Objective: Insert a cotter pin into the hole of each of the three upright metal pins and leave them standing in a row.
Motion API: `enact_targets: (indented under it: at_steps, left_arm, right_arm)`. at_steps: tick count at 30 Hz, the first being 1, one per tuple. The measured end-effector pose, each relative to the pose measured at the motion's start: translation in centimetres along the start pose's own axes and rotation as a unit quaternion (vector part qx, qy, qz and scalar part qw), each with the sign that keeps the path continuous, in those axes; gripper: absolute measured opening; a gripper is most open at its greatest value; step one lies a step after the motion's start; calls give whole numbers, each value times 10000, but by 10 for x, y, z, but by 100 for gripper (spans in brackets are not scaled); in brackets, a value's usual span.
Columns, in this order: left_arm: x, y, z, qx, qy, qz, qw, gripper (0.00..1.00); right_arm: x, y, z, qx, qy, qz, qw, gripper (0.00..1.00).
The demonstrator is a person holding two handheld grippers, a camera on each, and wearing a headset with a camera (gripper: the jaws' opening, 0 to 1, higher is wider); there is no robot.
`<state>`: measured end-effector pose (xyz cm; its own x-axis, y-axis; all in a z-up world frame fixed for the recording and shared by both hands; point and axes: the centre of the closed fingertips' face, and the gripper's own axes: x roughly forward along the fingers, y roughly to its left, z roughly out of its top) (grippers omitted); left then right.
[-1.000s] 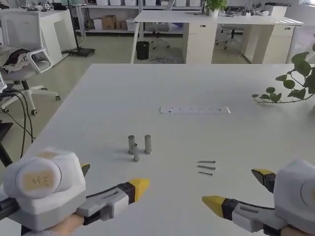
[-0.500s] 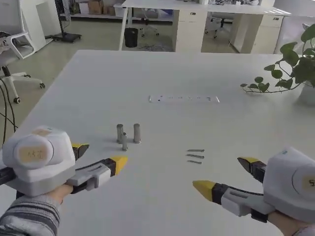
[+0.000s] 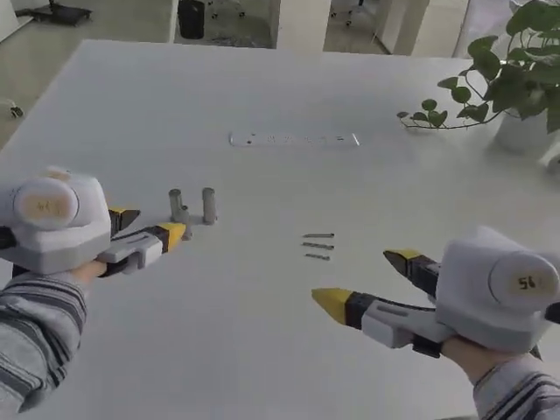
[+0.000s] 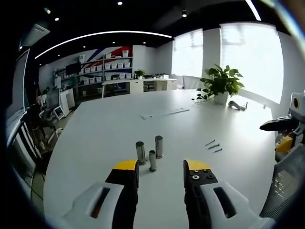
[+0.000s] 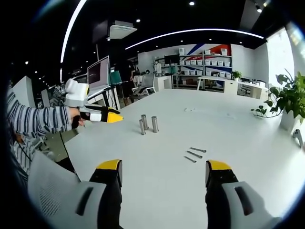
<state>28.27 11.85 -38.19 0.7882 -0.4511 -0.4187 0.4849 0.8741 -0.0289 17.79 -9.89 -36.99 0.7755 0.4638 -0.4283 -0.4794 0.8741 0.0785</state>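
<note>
**A:** How many of each thing are counted on the counter (image 3: 262, 341)?

**B:** 3 metal pins (image 4: 148, 151) are counted, all upright and close together. 2 are set side by side and the 3rd just in front, so a small triangle is formed rather than a row. 3 cotter pins (image 3: 318, 246) are also counted, laid flat and roughly parallel, one beside the next, well apart from the metal pins. They are not yet inserted.

**A:** How are the fingers found?

**B:** On the left gripper (image 3: 149, 224) the yellow-tipped fingers (image 4: 125, 175) are parted, and nothing is held between them. On the right gripper (image 3: 367, 276) the fingers (image 5: 217, 175) are spread wider, and nothing is held there either.

**A:** Where are the metal pins placed relative to the fingers?

**B:** In the left gripper view the 3 metal pins are seen just ahead of the fingertips, lined up with the gap between them. No contact is made. In the head view the nearest one is partly covered by a left fingertip. From the right gripper they are well apart, farther back and off to its left.

**A:** And the cotter pins?

**B:** They are found near the right gripper, ahead of the gap between its fingers, untouched.

**A:** Is anything else noted?

**B:** 1 power strip (image 3: 293, 139) is laid flat farther back on the counter, and 1 potted plant (image 3: 503, 79) is set at the far right.
</note>
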Motion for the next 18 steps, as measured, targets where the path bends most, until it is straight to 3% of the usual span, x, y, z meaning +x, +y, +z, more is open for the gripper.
enact_targets:
  at_steps: [7,11,18]
  left_arm:
    - [35,11,-17,165,299,-76,9994,30]
    - [50,20,-23,225,343,-98,9991,27]
    - [67,21,-36,316,503,-273,9979,23]
  right_arm:
    - [11,-1,-1,-13,56,70,10000,67]
    - [17,2,-5,-134,141,161,9997,67]
    - [25,4,-12,-115,233,190,9995,65]
